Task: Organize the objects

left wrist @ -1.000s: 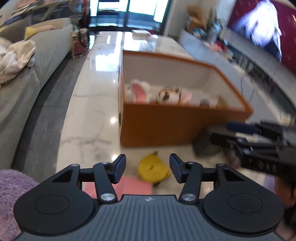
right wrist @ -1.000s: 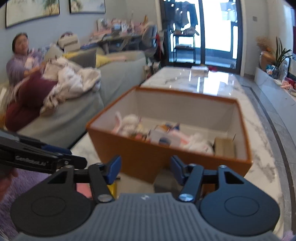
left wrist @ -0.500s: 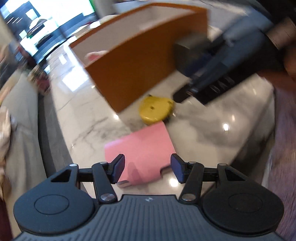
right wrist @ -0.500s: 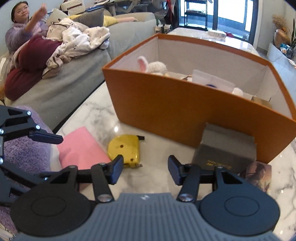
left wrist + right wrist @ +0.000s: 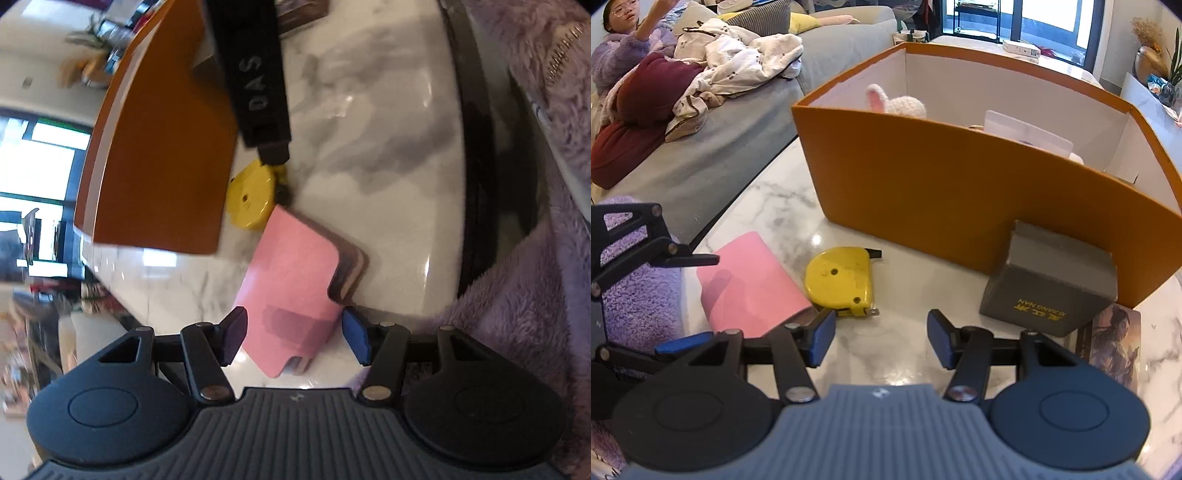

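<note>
A pink notebook (image 5: 295, 280) lies on the marble table (image 5: 388, 155) near its edge. My left gripper (image 5: 295, 338) is open, rolled sideways, with its fingers on either side of the notebook's near end. A yellow tape measure (image 5: 840, 280) lies beside the notebook (image 5: 750, 288), in front of the orange box (image 5: 960, 192). My right gripper (image 5: 881, 341) is open and empty just short of the tape measure. The left gripper's finger (image 5: 676, 256) shows over the notebook in the right wrist view. The box holds a plush bunny (image 5: 897, 103) and other items.
A grey box (image 5: 1049, 288) stands against the orange box at the right, with a picture card (image 5: 1115, 343) in front of it. A grey sofa (image 5: 713, 147) with clothes and a seated person (image 5: 624, 40) is at the left. The table edge is close.
My left gripper has rolled sideways and moved down onto the pink notebook. My right gripper has lowered and come closer to the yellow tape measure.
</note>
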`<control>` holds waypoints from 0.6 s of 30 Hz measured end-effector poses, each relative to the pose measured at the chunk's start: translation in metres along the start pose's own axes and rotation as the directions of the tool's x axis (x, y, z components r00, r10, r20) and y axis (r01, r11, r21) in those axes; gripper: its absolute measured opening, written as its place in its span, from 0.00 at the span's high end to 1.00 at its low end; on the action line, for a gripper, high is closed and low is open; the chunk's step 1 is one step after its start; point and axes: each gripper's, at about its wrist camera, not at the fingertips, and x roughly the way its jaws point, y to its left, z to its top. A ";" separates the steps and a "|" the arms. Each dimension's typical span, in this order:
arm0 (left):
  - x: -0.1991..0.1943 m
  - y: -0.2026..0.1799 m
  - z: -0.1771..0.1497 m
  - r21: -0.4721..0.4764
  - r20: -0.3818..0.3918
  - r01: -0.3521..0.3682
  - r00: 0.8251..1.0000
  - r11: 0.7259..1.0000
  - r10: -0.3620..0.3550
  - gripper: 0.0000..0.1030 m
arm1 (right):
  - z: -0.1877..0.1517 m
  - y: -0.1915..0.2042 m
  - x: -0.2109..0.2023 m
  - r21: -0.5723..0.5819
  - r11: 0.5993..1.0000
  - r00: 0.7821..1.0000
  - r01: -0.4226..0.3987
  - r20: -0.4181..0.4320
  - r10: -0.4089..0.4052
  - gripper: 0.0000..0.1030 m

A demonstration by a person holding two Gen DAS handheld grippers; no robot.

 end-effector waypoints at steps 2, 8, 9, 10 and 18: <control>0.004 0.005 0.000 -0.012 0.009 0.018 1.000 1.000 -0.018 0.53 | 0.000 0.002 0.000 -0.006 1.000 1.000 -0.002 0.001 0.002 0.44; 0.010 0.014 -0.002 -0.102 0.015 0.051 0.999 0.993 -0.050 0.67 | -0.001 0.003 -0.003 -0.006 1.000 1.000 0.001 0.005 -0.001 0.44; 0.010 0.016 -0.003 -0.125 0.016 0.055 0.998 0.991 -0.054 0.67 | -0.002 0.002 -0.003 -0.001 1.000 1.000 0.003 0.006 -0.003 0.44; 0.010 0.018 -0.005 -0.148 0.020 0.060 0.998 0.987 -0.058 0.67 | -0.002 0.001 -0.003 0.003 1.000 1.000 0.004 0.005 -0.004 0.44; -0.012 0.063 0.000 -0.389 0.108 0.195 0.980 0.901 -0.165 0.89 | -0.002 0.000 -0.004 0.042 0.995 0.996 -0.092 0.007 0.092 0.53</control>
